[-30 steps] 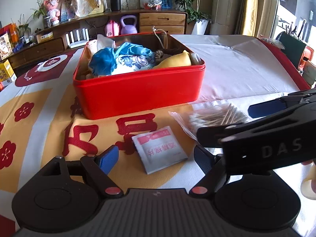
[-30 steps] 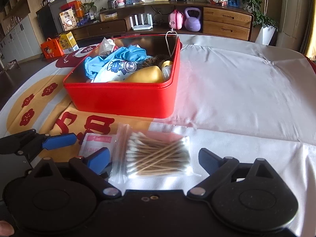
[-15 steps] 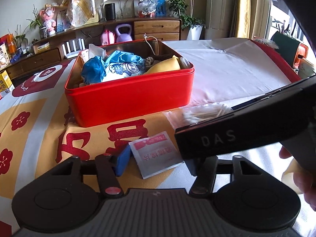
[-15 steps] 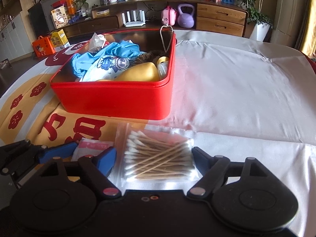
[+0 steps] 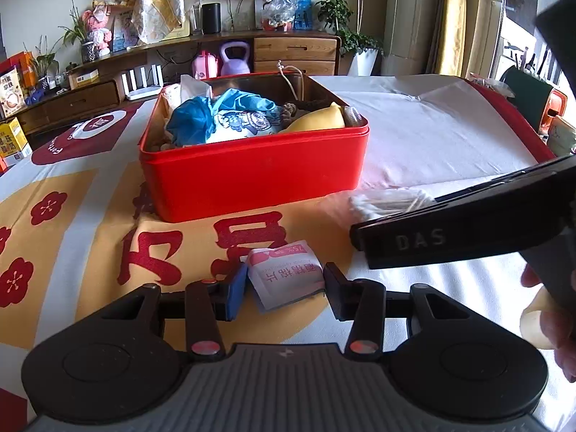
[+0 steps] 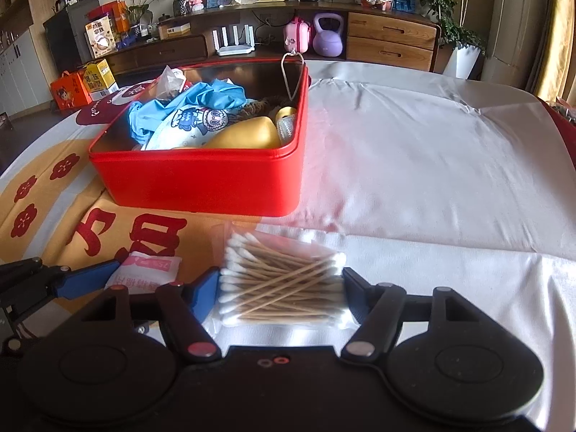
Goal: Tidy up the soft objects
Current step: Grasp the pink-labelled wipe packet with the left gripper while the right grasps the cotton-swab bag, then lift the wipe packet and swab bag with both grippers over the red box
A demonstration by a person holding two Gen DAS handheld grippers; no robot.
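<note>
On the tablecloth lies a white and pink wipe sachet [image 5: 286, 273], and my left gripper [image 5: 286, 288] is closing on it, both pads touching its side edges so it bows a little. A clear bag of cotton swabs [image 6: 280, 280] lies to its right. My right gripper [image 6: 280, 297] is closing on that bag with the pads against its two ends. Behind both stands an open red tin [image 5: 252, 180] holding a blue printed cloth [image 5: 230, 118] and a yellow soft thing [image 5: 316, 122]. In the right wrist view, the left gripper's blue fingertip [image 6: 86, 279] rests at the sachet [image 6: 147, 270].
The right gripper's black finger [image 5: 432, 237] crosses the left wrist view, with a person's hand [image 5: 547, 316] behind it. White cloth [image 6: 414, 165] covers the table right of the tin [image 6: 201, 187]. A low wooden cabinet [image 6: 388, 39] with a purple kettlebell [image 6: 327, 34] stands beyond the table.
Both pairs of jaws have narrowed from wide apart to touching what lies between them, the sachet on the left and the swab bag on the right. Neither thing has left the cloth.
</note>
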